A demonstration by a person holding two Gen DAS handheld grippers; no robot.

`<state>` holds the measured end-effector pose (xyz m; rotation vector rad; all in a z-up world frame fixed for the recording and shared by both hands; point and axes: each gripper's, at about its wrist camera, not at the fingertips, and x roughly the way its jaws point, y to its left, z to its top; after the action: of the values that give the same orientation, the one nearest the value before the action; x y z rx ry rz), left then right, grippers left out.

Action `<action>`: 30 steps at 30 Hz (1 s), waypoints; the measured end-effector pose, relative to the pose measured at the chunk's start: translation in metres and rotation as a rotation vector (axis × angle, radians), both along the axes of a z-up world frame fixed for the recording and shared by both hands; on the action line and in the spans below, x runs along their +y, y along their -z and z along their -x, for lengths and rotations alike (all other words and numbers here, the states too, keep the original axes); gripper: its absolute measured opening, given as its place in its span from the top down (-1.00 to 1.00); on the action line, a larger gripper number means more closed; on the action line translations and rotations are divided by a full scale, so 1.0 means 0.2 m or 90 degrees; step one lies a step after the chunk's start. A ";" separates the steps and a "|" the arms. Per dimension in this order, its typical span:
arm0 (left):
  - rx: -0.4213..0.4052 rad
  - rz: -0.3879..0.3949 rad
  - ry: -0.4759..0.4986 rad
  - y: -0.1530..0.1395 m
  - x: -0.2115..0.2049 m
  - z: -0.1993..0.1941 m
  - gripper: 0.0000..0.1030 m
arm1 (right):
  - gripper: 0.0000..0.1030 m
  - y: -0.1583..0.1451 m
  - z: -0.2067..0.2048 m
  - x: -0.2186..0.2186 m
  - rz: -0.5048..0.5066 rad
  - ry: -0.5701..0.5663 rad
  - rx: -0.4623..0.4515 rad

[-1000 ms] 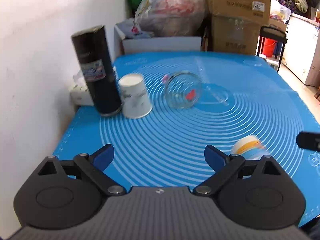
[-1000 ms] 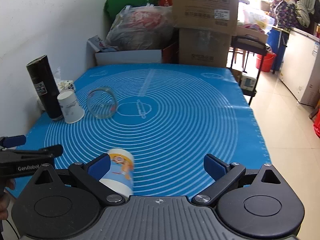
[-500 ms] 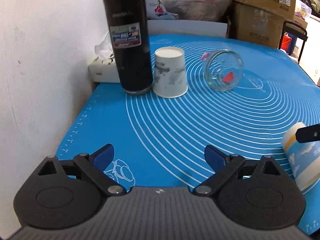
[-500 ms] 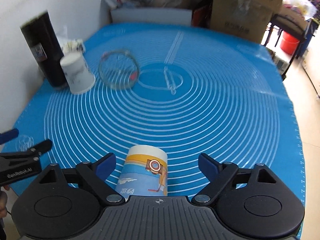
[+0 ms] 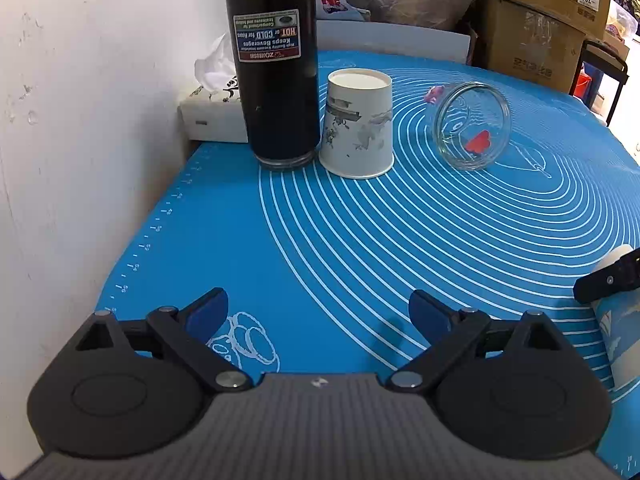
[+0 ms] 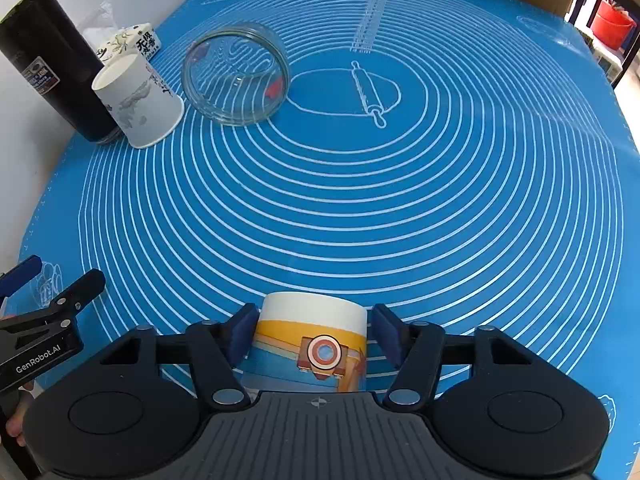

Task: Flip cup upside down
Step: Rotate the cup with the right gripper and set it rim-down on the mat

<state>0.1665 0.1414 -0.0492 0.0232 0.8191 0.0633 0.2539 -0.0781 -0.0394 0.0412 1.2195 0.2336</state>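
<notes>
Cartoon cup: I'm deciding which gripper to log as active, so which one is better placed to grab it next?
Right. The right gripper already straddles the cartoon cup, pads at both sides. The left gripper is open over bare mat.

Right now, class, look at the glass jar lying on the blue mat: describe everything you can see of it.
The glass jar is clear, short and wide, with a ridged band near its open mouth. It lies on its side on the blue mat, mouth facing the cameras, and looks empty. A small red mark shows low on its wall in the left wrist view. It rests right of the upturned paper cup, apart from it. Only the mat touches it; neither hand-held gripper is near.
</notes>
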 end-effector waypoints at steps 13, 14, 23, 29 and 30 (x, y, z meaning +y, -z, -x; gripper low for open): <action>-0.031 0.024 -0.010 -0.05 -0.01 0.04 -0.87 | -0.01 -0.21 0.26 -0.09 0.035 0.085 -0.375; -0.032 0.027 -0.011 -0.05 -0.02 0.04 -0.87 | -0.01 -0.19 0.28 -0.11 0.032 0.098 -0.404; -0.036 0.028 -0.008 -0.05 -0.05 0.04 -0.87 | -0.01 0.02 0.33 -0.19 0.066 0.149 -0.493; -0.033 0.045 -0.006 -0.05 -0.08 0.07 -0.87 | -0.01 0.01 0.47 -0.18 0.086 0.136 -0.507; -0.033 0.046 -0.003 -0.06 -0.09 0.07 -0.87 | -0.01 0.01 0.49 -0.17 0.086 0.136 -0.506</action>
<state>0.1517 0.1242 -0.0381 -0.0494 0.7696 0.0389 0.1551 -0.1126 -0.0413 -0.0380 0.4312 -0.0289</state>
